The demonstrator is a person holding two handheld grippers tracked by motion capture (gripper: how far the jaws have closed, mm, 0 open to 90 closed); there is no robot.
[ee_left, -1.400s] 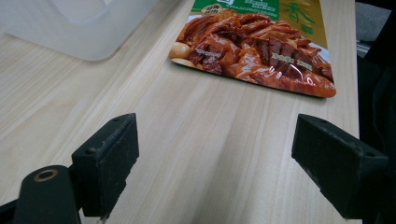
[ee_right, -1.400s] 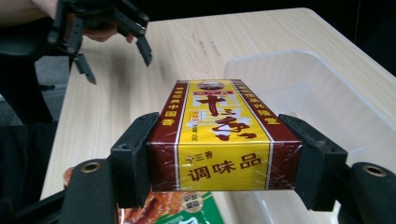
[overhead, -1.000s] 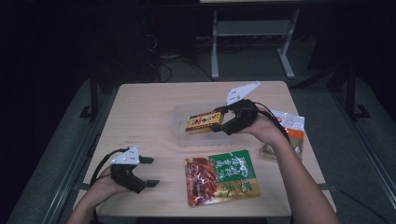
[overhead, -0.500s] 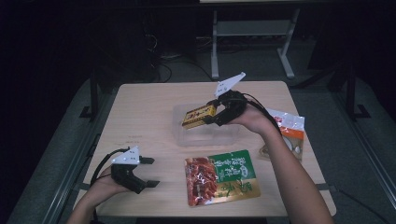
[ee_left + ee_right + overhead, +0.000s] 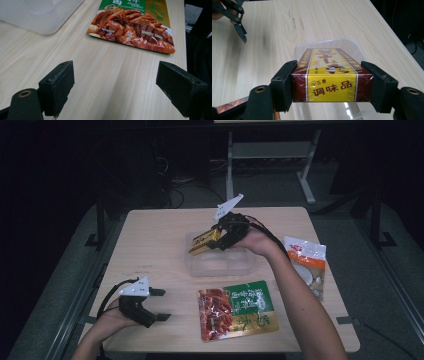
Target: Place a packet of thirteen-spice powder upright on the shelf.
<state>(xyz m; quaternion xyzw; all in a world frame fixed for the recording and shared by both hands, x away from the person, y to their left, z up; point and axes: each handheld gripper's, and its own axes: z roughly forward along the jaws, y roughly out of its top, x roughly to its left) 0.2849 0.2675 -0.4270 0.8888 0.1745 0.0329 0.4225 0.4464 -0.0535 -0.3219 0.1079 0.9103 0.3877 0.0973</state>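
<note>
Right hand-held gripper (image 5: 216, 239) raised above the clear plastic container (image 5: 220, 264) at mid-desk, jaws clamped on the two long sides of a yellow-and-maroon seasoning box (image 5: 329, 75), held clear of the container's rim with its far end tilted down. Left hand-held gripper (image 5: 160, 304) low over the pale wooden desk (image 5: 150, 240) near the front left corner, jaws spread wide with nothing between them. Just ahead of those jaws, flat on the desk, a green-and-red food pouch (image 5: 135, 25), beside the container's near wall. Well apart, at the desk's right edge, a white-and-orange snack bag (image 5: 307, 265).
</note>
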